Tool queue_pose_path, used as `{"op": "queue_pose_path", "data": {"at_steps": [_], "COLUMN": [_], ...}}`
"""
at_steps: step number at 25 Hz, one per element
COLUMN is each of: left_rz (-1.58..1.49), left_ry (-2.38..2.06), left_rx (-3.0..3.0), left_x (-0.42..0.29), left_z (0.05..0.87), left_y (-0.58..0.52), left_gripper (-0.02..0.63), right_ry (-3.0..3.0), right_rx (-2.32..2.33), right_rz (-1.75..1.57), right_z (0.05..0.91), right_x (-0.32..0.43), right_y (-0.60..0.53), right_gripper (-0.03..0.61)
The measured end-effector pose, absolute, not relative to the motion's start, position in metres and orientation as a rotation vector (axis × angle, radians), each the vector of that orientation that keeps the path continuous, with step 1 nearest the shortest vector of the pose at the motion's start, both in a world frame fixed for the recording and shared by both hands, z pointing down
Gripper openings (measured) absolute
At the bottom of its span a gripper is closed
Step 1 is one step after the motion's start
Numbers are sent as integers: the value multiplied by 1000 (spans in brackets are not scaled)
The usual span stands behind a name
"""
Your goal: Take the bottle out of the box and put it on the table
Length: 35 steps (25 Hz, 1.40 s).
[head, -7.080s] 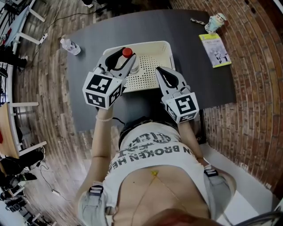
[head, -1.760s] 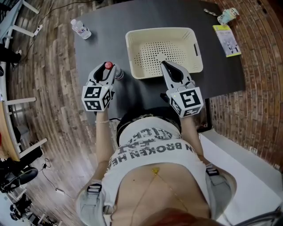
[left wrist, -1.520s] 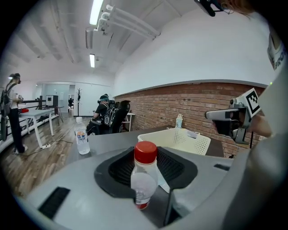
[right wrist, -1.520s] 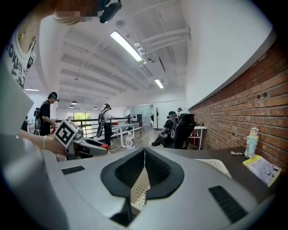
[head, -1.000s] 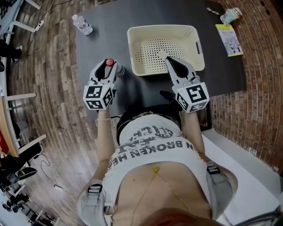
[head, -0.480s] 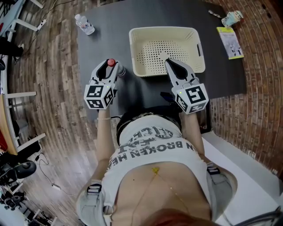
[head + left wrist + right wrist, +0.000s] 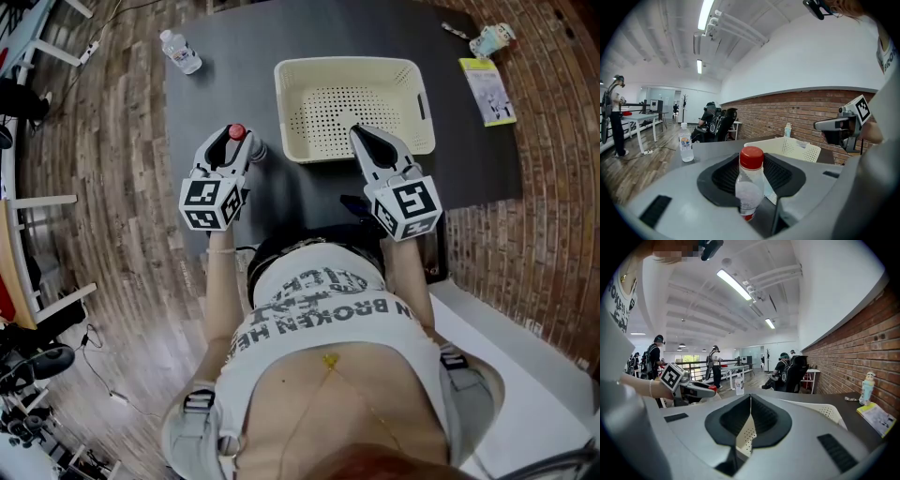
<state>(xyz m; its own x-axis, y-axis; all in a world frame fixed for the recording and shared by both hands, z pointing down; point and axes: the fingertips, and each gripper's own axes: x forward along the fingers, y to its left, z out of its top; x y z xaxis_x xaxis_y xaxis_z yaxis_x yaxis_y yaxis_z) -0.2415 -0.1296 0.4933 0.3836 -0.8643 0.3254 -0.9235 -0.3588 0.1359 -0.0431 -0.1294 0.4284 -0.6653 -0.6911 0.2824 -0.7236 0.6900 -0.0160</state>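
A small clear bottle with a red cap [image 7: 236, 133] stands upright between the jaws of my left gripper [image 7: 238, 142], just left of the cream perforated box [image 7: 281, 103] on the dark table. In the left gripper view the bottle [image 7: 750, 187] fills the gap of the left gripper [image 7: 752, 161], whose pads press on its sides. My right gripper [image 7: 362, 135] hovers at the box's near rim; in its own view the right gripper [image 7: 750, 397] has its jaws together with nothing held. The box is empty.
A second water bottle [image 7: 180, 52] stands at the table's far left corner. At the far right lie a booklet [image 7: 487, 89] and a small figure-shaped container [image 7: 492, 39]. The table's front edge runs just behind both grippers. People stand in the room beyond.
Seven seconds ago the left gripper held the bottle over the box; now the bottle is outside it, to the left over the table. Over the last second neither gripper has moved.
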Motion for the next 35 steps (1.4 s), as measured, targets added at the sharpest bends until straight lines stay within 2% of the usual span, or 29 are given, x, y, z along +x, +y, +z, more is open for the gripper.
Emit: {"op": "queue_pose_path", "data": {"at_steps": [18, 25, 31, 35], "left_rz": [237, 260, 277, 239], "left_ry": [-1567, -1684, -1666, -1582], "left_rx": [2381, 2444, 2583, 2643], "left_x": [-239, -243, -217, -191], "left_z": [488, 457, 425, 415], "left_y": [-132, -129, -123, -117], "left_gripper": [167, 172, 170, 141], "right_ry": [-2631, -2624, -2613, -2598], "right_rx": [1169, 1173, 1174, 1180], "right_rz": [183, 194, 198, 202], "right_z": [427, 430, 433, 436], "right_x": [-38, -36, -32, -29], "right_y": [-129, -129, -128, -127], "right_gripper": [9, 9, 9, 9]}}
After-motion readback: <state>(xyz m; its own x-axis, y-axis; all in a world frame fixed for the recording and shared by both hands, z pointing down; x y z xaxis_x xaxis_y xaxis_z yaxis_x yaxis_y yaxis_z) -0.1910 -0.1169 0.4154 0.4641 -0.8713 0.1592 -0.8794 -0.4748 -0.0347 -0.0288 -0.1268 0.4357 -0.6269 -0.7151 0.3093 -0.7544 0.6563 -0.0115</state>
